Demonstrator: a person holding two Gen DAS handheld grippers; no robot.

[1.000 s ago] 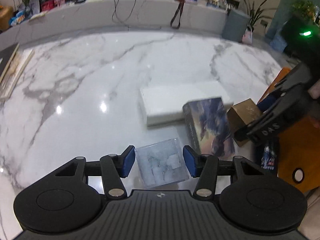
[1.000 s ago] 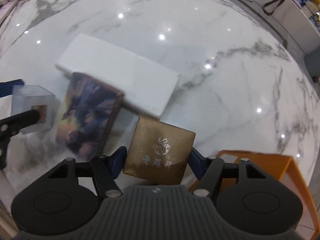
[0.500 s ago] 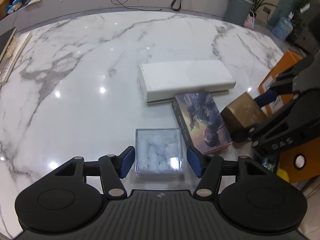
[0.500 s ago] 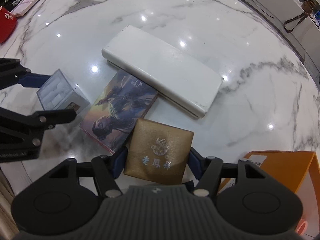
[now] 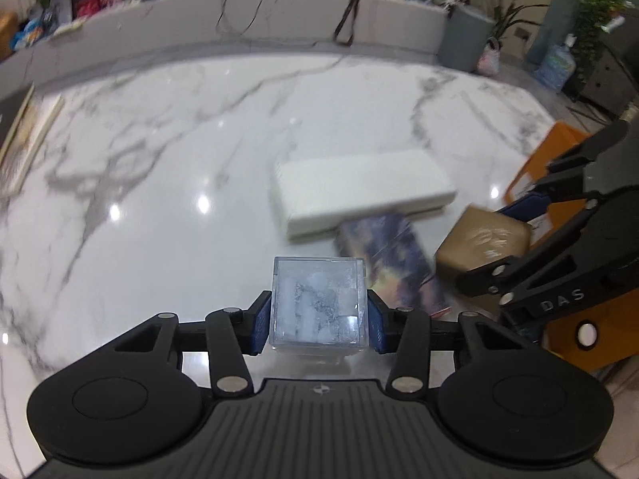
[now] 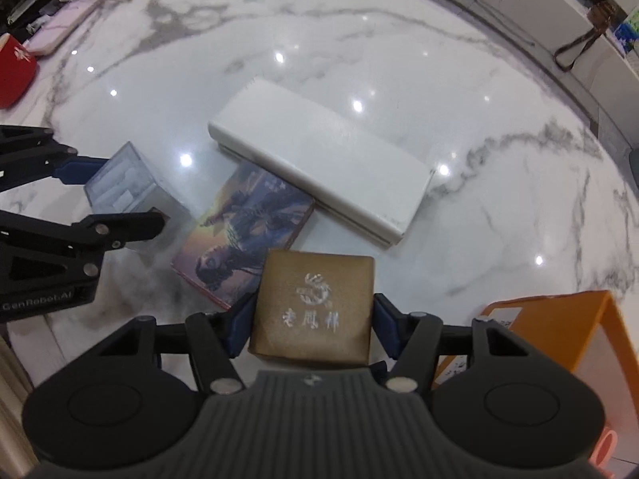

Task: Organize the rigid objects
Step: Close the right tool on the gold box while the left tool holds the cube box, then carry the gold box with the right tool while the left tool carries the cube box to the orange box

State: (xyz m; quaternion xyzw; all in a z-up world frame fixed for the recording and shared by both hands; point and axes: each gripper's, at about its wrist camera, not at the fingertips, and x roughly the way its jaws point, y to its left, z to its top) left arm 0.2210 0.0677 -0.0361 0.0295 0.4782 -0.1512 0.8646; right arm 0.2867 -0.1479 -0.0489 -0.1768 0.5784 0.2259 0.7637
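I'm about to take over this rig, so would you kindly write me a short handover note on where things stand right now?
Left tongs: closing on the clear plastic box, pads at both its sides.
Right tongs: closing slightly on the gold gift box, gripped.
On the marble table: long white box, with the illustrated box lying against its near side. Orange box at the table's edge.
Done: both small boxes grasped.
Left: place them, probably beside the others.

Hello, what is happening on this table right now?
A person is sorting boxes on a marble table with two handheld claws. The left claw is closing on a clear plastic box. The right claw grips a gold box. A picture box and a long white box lie flat.
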